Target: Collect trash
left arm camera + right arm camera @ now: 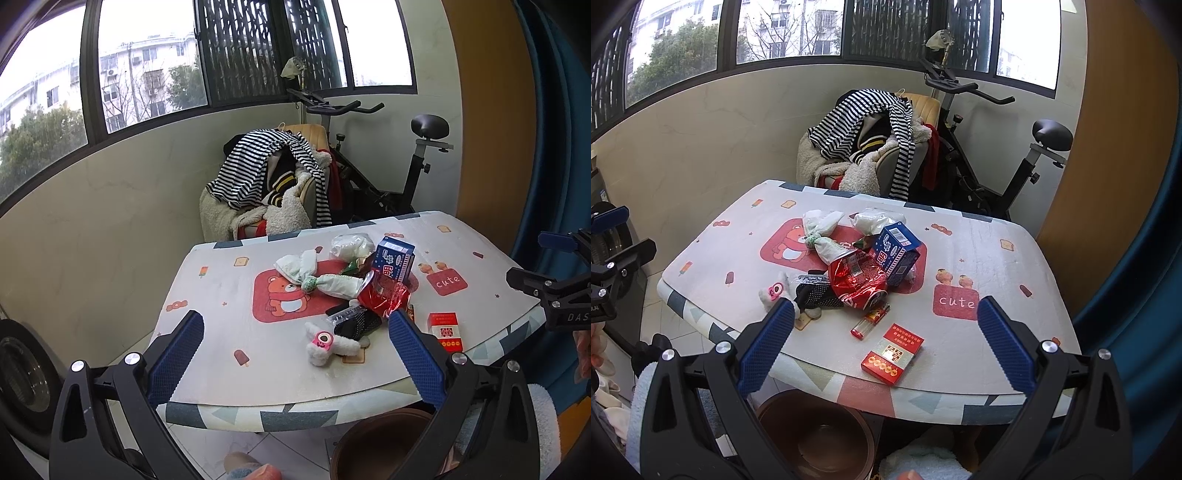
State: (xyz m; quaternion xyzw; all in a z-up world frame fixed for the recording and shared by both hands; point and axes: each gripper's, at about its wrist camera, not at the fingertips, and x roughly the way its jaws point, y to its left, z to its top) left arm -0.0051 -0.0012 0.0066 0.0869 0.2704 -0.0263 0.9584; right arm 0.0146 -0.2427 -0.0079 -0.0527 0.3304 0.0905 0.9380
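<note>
The table [979, 258] is carrying a heap of trash at its middle, and a brown bin [816, 439] is sitting on the floor just under the near edge, probably so litter can be dropped straight in. In the heap, a blue carton [897, 254] is leaning on a crushed red can [858, 282], with knotted white bags [822, 236] lying far left. Nearer, a red cigarette pack [892, 358] and a lighter [870, 321] are lying apart. The left gripper [295, 354] and right gripper [886, 347] are both hovering near the table's near edge, jaws spread wide, gripping nothing.
</note>
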